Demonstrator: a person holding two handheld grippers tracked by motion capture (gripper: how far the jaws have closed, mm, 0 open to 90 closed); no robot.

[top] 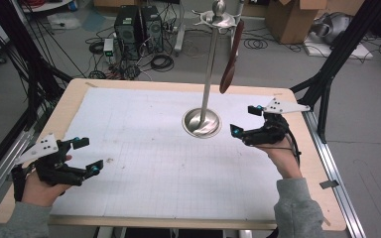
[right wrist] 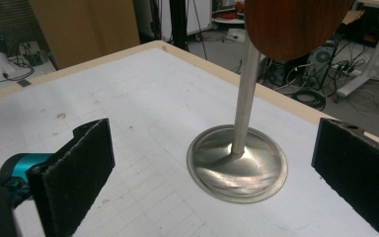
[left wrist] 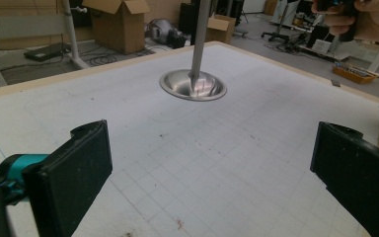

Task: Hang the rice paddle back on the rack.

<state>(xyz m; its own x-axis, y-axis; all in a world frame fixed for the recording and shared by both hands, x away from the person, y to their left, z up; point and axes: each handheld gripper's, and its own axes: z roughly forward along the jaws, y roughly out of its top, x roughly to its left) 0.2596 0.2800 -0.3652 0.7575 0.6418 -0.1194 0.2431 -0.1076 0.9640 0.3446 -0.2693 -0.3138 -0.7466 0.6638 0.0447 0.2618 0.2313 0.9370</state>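
A metal stand (top: pixel 209 74) with a round base (top: pixel 201 122) rises from the middle of the white gridded mat (top: pixel 144 163). A brown wooden spoon (top: pixel 231 59) hangs from a hook at its top. My left gripper (top: pixel 87 155) is open near the table's front left, with nothing between its pads, and faces the stand base (left wrist: pixel 193 85). My right gripper (top: pixel 245 120) is open just right of the base (right wrist: pixel 237 163), empty, with the spoon's bowl (right wrist: pixel 296 24) hanging above in the right gripper view.
The mat covers a wooden table (top: pixel 69 104). Behind it on the floor stand computer towers (top: pixel 139 25), cables and cardboard boxes (top: pixel 292 17). Black frame legs (top: pixel 337 54) rise at the table's right, and a metal rail (top: pixel 337 173) runs along that side.
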